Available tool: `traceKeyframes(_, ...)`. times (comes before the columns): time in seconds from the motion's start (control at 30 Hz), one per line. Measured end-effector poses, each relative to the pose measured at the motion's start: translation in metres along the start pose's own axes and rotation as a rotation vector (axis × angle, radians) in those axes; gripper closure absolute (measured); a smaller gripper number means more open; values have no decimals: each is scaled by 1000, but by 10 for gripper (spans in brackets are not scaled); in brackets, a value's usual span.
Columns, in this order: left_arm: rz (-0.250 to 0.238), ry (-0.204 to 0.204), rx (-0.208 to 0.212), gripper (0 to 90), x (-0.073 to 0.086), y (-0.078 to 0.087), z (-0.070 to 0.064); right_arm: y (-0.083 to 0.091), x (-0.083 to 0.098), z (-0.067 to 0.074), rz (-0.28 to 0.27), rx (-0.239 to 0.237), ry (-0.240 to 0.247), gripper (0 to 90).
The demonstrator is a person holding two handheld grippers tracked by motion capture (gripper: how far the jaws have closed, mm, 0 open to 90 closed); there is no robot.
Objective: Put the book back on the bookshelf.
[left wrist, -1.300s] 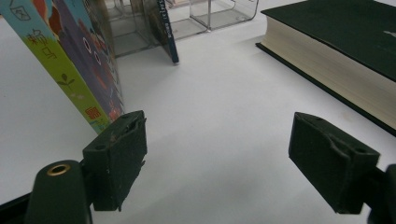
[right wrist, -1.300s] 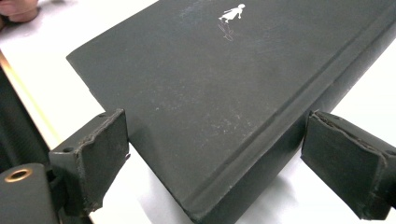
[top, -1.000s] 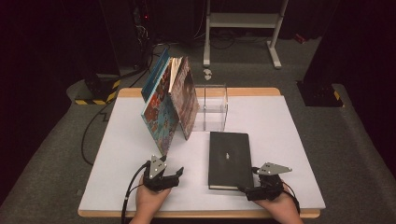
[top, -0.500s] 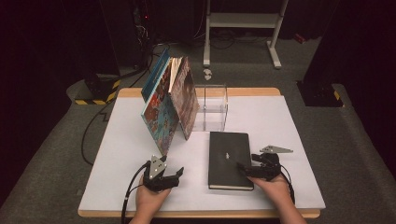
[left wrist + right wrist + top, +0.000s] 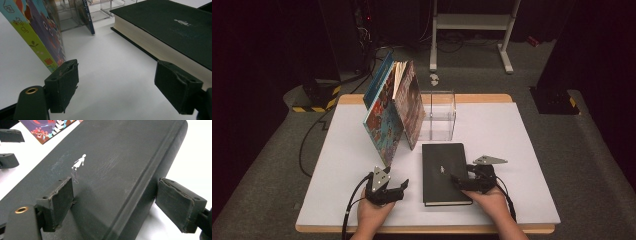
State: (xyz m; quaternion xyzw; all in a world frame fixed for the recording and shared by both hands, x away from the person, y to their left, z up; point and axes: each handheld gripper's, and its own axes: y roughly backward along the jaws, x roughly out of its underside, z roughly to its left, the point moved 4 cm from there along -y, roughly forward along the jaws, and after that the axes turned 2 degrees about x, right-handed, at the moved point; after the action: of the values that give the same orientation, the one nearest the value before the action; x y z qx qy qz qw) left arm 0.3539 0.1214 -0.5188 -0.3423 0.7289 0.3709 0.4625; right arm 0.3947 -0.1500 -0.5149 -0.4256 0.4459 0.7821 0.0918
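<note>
The white table (image 5: 522, 150) carries it all: a row of picture books (image 5: 392, 112) leaning against a clear acrylic stand (image 5: 443, 116) at the back, and in front of that stand, flat on its back cover, the black book (image 5: 443, 172), the thing this play is about. It lies between the two hands, nearer the right one, with its spine along the right-hand side.

The step looks like the approach for a pickup. The right tongs (image 5: 460, 180) are over the book's near right corner, and their jaws have just been closing a little, though they are still wide. In the right gripper view one pad (image 5: 61, 200) sits over the cover near the small white figure (image 5: 79, 162), and the other pad (image 5: 181, 203) hangs off past the rounded spine above the table. Whether the first pad touches the cover, I cannot tell.

The left tongs (image 5: 400, 187) wait just to the left of the book, spread wide with nothing in them, the page edge (image 5: 160, 47) beside one jaw.

Next, I'd judge, the right tongs must get one jaw under the spine edge and squeeze before lifting.
</note>
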Motion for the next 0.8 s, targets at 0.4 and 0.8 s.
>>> traceKeyframes(0.4,-5,7,6,200,0,0,0,34,39,13,24,-109,-54,200)
traceKeyframes(0.8,41,98,146,202,-12,-7,-22,45,15,16,-64,-9,49,187)
